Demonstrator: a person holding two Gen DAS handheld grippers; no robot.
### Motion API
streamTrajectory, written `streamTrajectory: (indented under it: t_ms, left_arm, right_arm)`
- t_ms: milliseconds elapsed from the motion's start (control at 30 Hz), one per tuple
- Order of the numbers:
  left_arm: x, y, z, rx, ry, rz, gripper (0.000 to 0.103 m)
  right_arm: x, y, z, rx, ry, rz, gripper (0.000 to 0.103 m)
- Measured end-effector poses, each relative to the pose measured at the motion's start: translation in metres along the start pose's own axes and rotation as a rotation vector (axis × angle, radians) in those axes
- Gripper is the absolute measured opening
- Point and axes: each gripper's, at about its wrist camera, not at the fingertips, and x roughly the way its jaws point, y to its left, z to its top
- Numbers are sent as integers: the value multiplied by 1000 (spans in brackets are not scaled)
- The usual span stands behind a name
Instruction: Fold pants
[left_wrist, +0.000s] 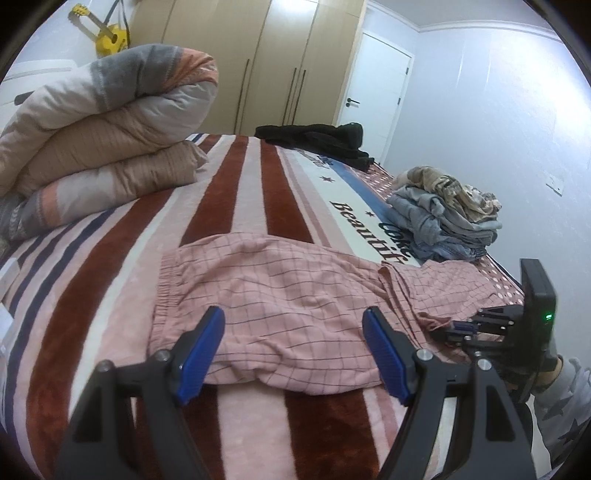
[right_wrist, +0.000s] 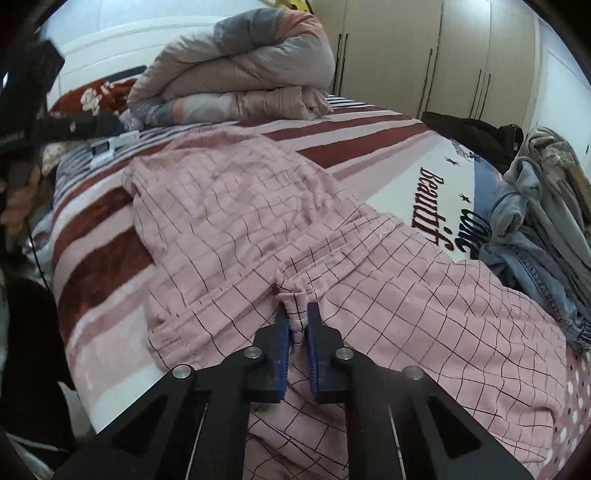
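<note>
Pink checked pants (left_wrist: 280, 295) (right_wrist: 240, 221) lie spread across the striped bed. In the right wrist view my right gripper (right_wrist: 297, 314) is shut on a bunched hem of the pants, the pink cloth pinched between its blue pads. The right gripper (left_wrist: 461, 326) also shows in the left wrist view, at the pants' right end. My left gripper (left_wrist: 293, 328) stands open over the near edge of the pants by the elastic waistband (left_wrist: 164, 291), with nothing between its fingers.
A rolled duvet (left_wrist: 96, 140) lies at the bed's head. A pile of grey and denim clothes (left_wrist: 443, 218) and a black garment (left_wrist: 317, 138) sit near the bed's far side. Wardrobe doors (left_wrist: 258, 62) and a wall stand beyond.
</note>
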Motion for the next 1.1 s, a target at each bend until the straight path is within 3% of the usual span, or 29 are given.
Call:
streamTrajectory:
  t_ms: [233, 300, 400, 533, 700, 900, 1000, 1100]
  left_arm:
    - [0, 20, -3, -52, -7, 38, 74]
    - [3, 28, -5, -75, -4, 75, 84]
    - [7, 45, -11, -144, 12, 90, 86]
    - [16, 62, -20, -214, 43, 95, 89]
    - [44, 77, -28, -315, 105, 50, 89]
    - [69, 88, -31, -435, 123, 24, 87]
    - [63, 93, -39, -494, 120, 52, 81]
    - [44, 96, -51, -557, 81, 47, 81]
  right_arm:
    - [-24, 7, 7, 51, -44, 180, 2]
    - [-25, 17, 6, 28, -26, 223, 1]
    - [-18, 34, 1, -31, 10, 189, 2]
    - [-19, 28, 1, 20, -15, 173, 2]
    - [-21, 22, 7, 34, -26, 159, 3]
    - [-21, 12, 6, 64, -29, 158, 3]
    - [-20, 7, 4, 81, -31, 153, 3]
    - [-22, 2, 3, 89, -40, 158, 3]
